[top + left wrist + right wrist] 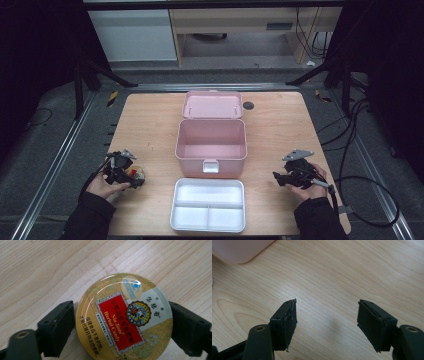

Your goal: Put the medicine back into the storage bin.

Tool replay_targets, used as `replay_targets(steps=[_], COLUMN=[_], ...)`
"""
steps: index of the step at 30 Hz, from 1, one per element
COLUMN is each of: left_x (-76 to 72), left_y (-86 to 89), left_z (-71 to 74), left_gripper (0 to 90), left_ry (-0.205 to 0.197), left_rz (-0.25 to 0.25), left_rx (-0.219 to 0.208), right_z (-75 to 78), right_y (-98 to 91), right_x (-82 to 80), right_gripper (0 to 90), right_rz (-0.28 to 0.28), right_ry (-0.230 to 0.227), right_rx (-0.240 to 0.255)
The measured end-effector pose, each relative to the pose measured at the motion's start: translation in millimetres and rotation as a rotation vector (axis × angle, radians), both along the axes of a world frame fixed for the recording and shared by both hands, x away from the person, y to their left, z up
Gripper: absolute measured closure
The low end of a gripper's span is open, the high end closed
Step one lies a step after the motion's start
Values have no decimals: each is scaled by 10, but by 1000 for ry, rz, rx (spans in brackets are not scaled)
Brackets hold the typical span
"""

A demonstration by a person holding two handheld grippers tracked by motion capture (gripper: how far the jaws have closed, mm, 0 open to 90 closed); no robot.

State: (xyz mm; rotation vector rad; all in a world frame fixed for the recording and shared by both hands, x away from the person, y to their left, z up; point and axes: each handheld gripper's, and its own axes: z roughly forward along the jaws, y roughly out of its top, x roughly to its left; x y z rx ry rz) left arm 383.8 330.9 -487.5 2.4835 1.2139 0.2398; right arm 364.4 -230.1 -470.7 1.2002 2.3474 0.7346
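White divided tray at the near edge, right in front of the open pink box; left of the box, candy tin on the table between left gripper jaws, contact unclear; right gripper right of it, unclenched, empty.

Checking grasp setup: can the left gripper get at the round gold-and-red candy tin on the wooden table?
Probably yes: the left gripper already straddles the round gold-and-red candy tin, one black jaw on each side, with nothing between them.
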Motion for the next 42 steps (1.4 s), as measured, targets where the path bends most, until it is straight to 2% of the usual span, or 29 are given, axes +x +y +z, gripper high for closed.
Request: replay_targets(steps=[2,8,13,18,25,31,34,38,42], left_x=[-1,3,-14,-34,-28,93,173,275,345], left_y=[-6,-43,-76,-149,-309,-522,-629,-772,-904], left_z=[15,52,163,367,735,1062,1230,1375,1509], left_gripper=[196,200,201,201,201,201,201,201,201], left_ry=[-1,13,2,-23,-97,-142,-164,-171,-194], left_rz=[-2,1,-6,-18,-77,-118,-136,-164,-186], left_rx=[2,36,30,0,-38,-8,-23,-22,-15], right_z=[-5,-8,-12,-19,-10,-18,-13,-12,-15], right_y=[-4,-15,-15,-17,-31,-52,-49,-48,-58], right_x=[-1,-16,-17,-27,-33,-28,-28,-28,-27], right_gripper=[323,327,333,335,332,333,333,333,334], right_rz=[2,3,5,8,4,-4,-3,-3,-5], right_ry=[-1,-5,-4,-5,-15,-16,-15,-18,-19], right_rx=[-2,-7,-13,-15,-14,-14,-12,-12,-10])
